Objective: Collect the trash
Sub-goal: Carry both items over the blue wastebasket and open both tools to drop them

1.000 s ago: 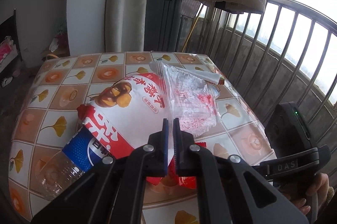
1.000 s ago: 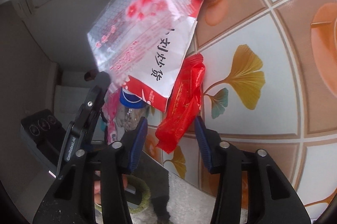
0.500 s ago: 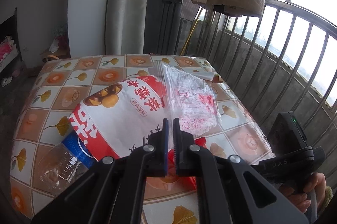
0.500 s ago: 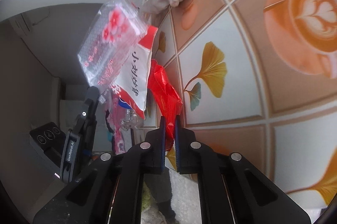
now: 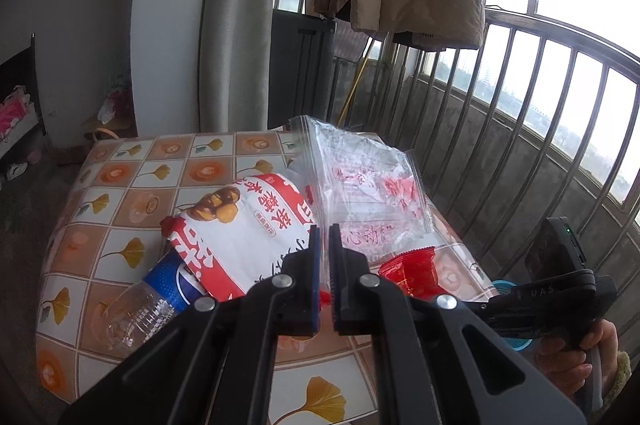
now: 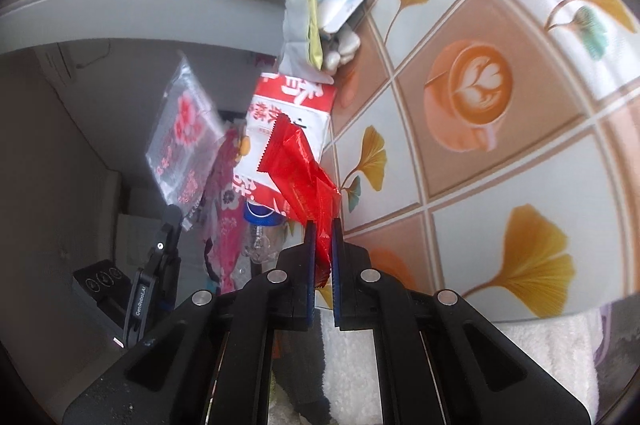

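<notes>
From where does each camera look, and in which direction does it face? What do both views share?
Left wrist: sits on the left claw, looks across the table to the balcony railing; its shut fingers pinch a clear bag; a hand with the right claw shows lower right.
Right wrist: sits on the right claw, looks along the table edge, rolled sideways; its fingers grip a red wrapper; the left claw shows lower left.
Shared: red wrapper, clear bag, white-red snack bag, bottle, table.

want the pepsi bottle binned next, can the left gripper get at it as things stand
Probably not. The left gripper is shut on the clear zip bag, and the white-and-red snack bag lies over the bottle.
</notes>
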`<control>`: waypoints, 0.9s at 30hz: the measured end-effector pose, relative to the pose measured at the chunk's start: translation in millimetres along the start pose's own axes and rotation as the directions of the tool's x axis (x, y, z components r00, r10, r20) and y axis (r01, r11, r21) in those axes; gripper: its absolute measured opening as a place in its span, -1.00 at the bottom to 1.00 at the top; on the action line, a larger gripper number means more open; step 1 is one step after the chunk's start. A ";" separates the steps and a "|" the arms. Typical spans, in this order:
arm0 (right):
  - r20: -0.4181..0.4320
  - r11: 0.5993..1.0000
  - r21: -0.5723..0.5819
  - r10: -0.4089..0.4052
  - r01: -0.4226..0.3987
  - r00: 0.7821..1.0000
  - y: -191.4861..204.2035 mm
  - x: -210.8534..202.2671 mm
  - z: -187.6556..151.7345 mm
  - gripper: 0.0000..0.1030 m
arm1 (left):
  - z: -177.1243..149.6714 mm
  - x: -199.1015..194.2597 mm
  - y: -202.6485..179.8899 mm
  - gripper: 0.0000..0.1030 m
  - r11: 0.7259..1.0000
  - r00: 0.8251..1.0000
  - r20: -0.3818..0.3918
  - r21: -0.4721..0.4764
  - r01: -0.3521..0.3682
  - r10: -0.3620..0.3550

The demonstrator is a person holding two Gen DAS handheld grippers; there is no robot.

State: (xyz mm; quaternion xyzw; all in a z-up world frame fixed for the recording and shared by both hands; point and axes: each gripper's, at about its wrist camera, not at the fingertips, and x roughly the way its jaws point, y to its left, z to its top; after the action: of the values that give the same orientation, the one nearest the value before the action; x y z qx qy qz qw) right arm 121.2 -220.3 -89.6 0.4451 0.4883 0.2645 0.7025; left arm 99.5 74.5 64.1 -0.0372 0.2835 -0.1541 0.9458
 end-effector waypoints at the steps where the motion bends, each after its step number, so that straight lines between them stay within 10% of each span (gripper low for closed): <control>1: 0.013 1.000 0.001 0.004 -0.004 1.000 0.1 -5.4 -0.4 -0.90 | 2.3 -3.6 -2.4 -0.93 1.000 1.000 0.010 0.004 0.001 -0.001; 17: 0.195 0.999 0.000 0.042 -0.043 0.980 -23.1 -118.8 -16.7 -0.90 | 10.9 -18.3 -48.0 -0.93 0.996 0.997 0.035 0.063 0.068 -0.070; 27: 0.388 0.997 0.064 0.009 -0.036 0.921 -62.9 -213.8 -25.8 -0.90 | 12.7 14.7 -117.8 -0.93 0.970 0.981 -0.027 0.143 0.196 -0.194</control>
State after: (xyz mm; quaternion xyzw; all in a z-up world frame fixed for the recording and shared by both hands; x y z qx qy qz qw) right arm 11.5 -412.4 -52.2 0.5185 0.3433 0.1622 0.7662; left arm 86.2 -42.2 85.6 0.0049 0.2726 -0.2667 0.9244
